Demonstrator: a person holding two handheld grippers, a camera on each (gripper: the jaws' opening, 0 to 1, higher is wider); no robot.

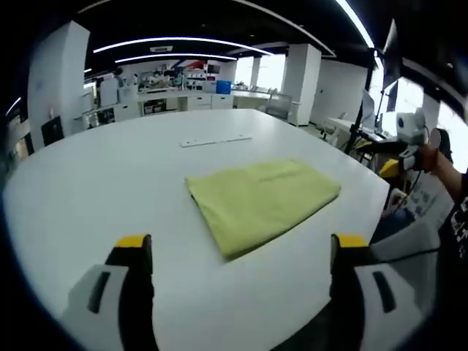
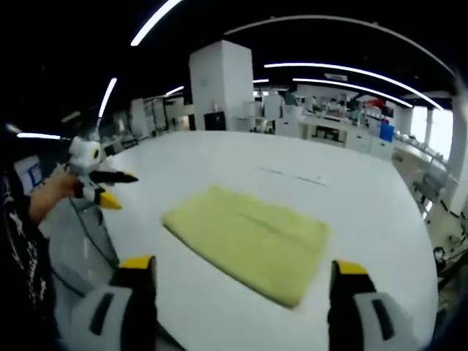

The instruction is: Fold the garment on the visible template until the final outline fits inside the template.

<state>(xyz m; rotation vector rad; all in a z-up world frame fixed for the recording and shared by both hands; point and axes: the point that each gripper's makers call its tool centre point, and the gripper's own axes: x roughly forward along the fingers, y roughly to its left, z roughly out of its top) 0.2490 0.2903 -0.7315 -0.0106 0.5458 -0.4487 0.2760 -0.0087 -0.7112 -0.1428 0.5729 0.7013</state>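
Left gripper (image 1: 241,252) jaws spread above the folded yellow-green garment (image 1: 262,201).

Folded garment on the table, your two grippers held back on either side.

Your left gripper (image 1: 241,252) faces the garment (image 1: 262,201) lying on the table (image 1: 110,183), your right gripper (image 1: 406,146) off beyond the table's right edge; a flat strip (image 1: 216,140) lies behind the garment.

A white table (image 1: 88,183) fronts white pillars (image 2: 221,84), cluttered counters (image 1: 175,99) and ceiling light strips (image 1: 175,42).
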